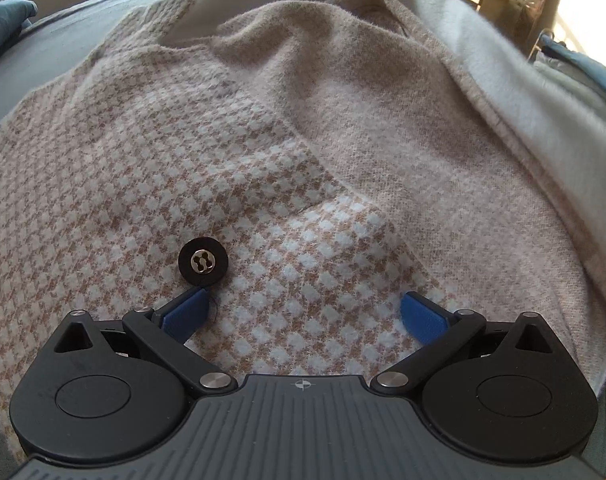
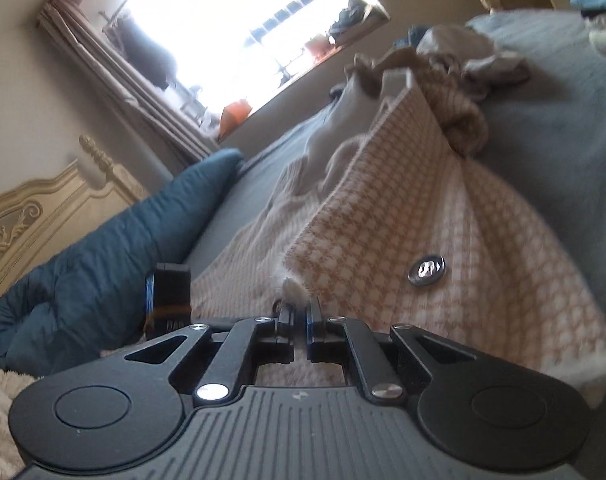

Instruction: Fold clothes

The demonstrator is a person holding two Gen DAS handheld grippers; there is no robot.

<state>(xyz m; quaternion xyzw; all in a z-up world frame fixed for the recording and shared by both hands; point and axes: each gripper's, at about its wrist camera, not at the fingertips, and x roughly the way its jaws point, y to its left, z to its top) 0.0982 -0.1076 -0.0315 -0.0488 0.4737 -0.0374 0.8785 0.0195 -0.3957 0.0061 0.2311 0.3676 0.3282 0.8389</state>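
A beige and white houndstooth knit jacket [image 1: 231, 152] lies spread on the grey bed, its plain beige inner side [image 1: 375, 112] folded over at the right. A black button [image 1: 203, 262] sits on it just ahead of my left gripper [image 1: 303, 312], which hovers open over the cloth with nothing between its blue pads [image 1: 187, 312]. In the right wrist view my right gripper [image 2: 300, 312] is shut on an edge of the jacket [image 2: 403, 216] and holds that flap lifted off the bed. A silver button [image 2: 426, 269] shows on the lifted flap.
A teal pillow [image 2: 115, 248] and a cream carved headboard [image 2: 43, 208] lie to the left in the right wrist view. A bright window [image 2: 231, 20] is behind. More crumpled clothes [image 2: 475, 60] lie farther along the grey bedsheet [image 2: 563, 120]. A pale blanket [image 1: 483, 40] borders the jacket.
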